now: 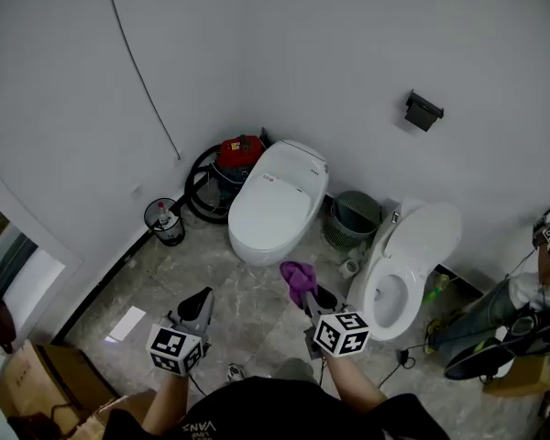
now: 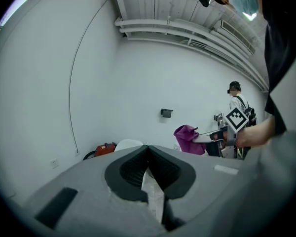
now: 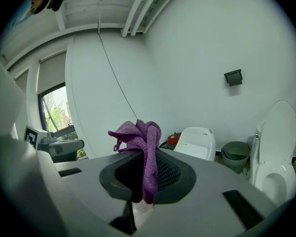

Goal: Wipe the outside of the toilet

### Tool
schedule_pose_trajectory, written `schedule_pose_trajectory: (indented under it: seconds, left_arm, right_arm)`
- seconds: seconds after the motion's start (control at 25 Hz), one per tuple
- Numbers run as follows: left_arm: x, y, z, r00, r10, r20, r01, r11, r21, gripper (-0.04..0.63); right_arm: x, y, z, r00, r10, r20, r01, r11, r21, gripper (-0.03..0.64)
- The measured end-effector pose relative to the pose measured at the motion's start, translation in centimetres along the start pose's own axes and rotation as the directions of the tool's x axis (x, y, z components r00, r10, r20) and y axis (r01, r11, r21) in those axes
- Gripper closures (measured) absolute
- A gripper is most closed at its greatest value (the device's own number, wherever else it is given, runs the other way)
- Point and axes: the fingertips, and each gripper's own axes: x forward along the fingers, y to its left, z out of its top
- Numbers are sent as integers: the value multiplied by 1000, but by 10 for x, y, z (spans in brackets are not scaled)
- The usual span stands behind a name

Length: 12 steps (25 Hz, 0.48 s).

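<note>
Bathroom corner, seen steeply from above. Closed toilet (image 1: 275, 204) stands against the rear wall (image 1: 348, 53), its front edge facing a bare stretch of marble floor (image 1: 247, 291). Open toilet (image 1: 405, 269), lid raised, stands to its right, with a green basket (image 1: 355, 218) between the two at the wall. Red vacuum (image 1: 240, 150) and its black hose (image 1: 197, 191) crowd the closed toilet's left flank, and a small black bin (image 1: 168, 221) sits near them at the skirting.

Right gripper (image 1: 304, 291), jaws clamped on a bunched purple cloth (image 1: 296, 273), is held over the floor in the gap between the front edges of the two toilets; cloth touches neither. Left gripper (image 1: 204, 296), jaws pressed together with nothing between them, hangs further left over open floor, well apart from both toilets. Cardboard box (image 1: 27, 383) bounds the lower left corner; a tangle of cables and equipment (image 1: 495, 333) lies along the right edge.

Left gripper view alone shows ceiling pipes (image 2: 187, 31) and a second person (image 2: 235, 105) standing beyond the right gripper. Right gripper view alone shows a window (image 3: 54, 117) with greenery, behind the left gripper. Black wall holder (image 1: 423, 110) appears in all three views
</note>
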Motion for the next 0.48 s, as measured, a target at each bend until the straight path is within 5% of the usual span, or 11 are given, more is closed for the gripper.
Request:
schedule_pose_trajectory:
  seconds: [0.24, 0.48]
  left_arm:
    - [17, 3, -14, 998, -61, 3, 61, 998, -9, 592]
    - [70, -1, -29, 1000, -26, -4, 26, 998, -62, 592]
  right_arm:
    - [7, -4, -3, 999, -33, -3, 33, 999, -4, 575]
    - [28, -46, -2, 999, 0, -40, -2, 1000, -30, 575]
